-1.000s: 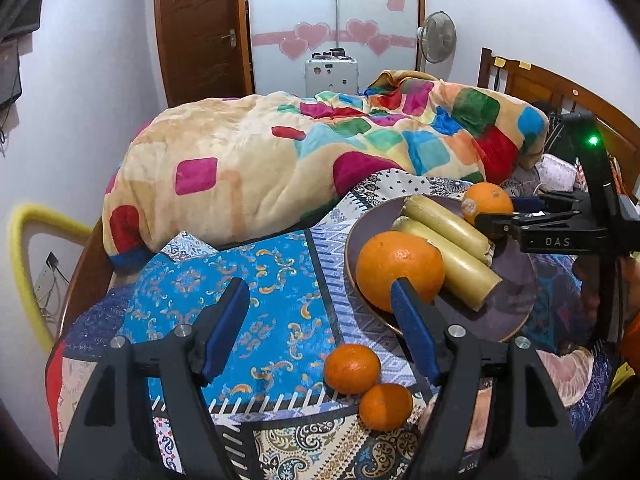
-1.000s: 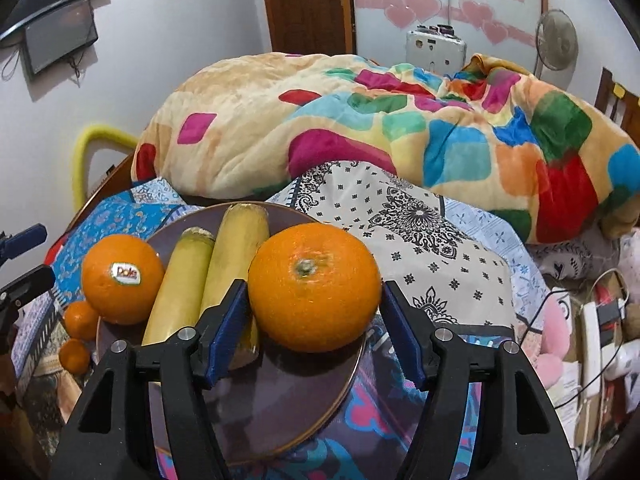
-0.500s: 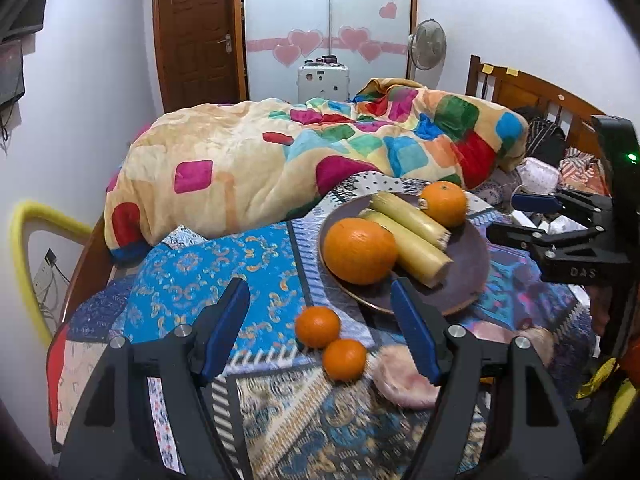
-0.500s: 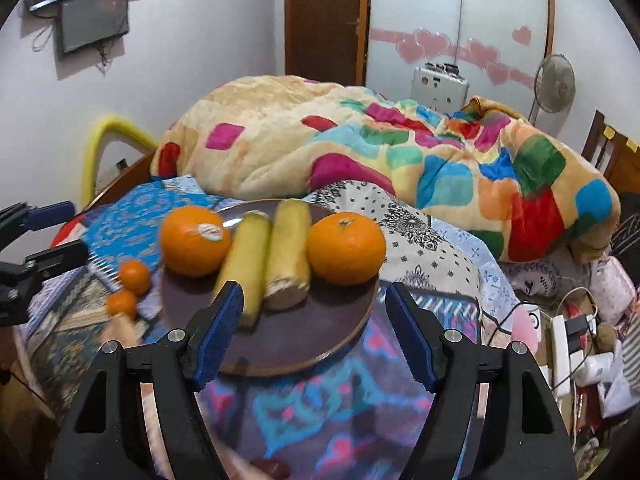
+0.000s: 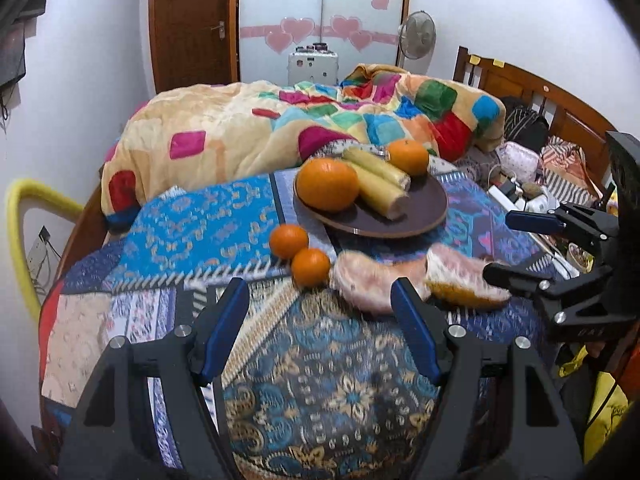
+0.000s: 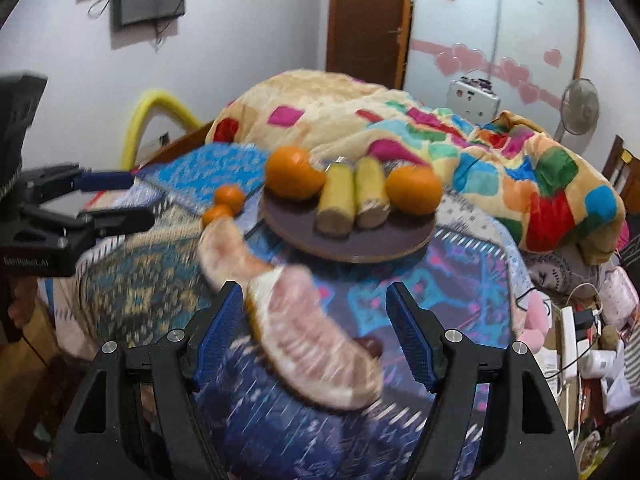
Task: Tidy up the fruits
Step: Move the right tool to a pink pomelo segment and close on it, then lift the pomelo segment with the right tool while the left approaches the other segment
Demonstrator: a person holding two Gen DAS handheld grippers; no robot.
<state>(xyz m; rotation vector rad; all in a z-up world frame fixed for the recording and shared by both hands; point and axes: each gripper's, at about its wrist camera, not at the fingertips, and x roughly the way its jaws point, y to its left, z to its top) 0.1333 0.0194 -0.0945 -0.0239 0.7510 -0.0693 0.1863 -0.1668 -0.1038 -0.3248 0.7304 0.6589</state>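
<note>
Pomelo wedge (image 6: 312, 336) lies between the spread right tongs (image 6: 316, 344); left tongs (image 5: 320, 328), also spread, hover nearby.

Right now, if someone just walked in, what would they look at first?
Probably the dark round plate in the middle of the patterned cover, holding two big oranges and two pale yellow fruits. Next, two small oranges sit beside it, and two pink pomelo wedges lie nearer the open grippers.
</note>
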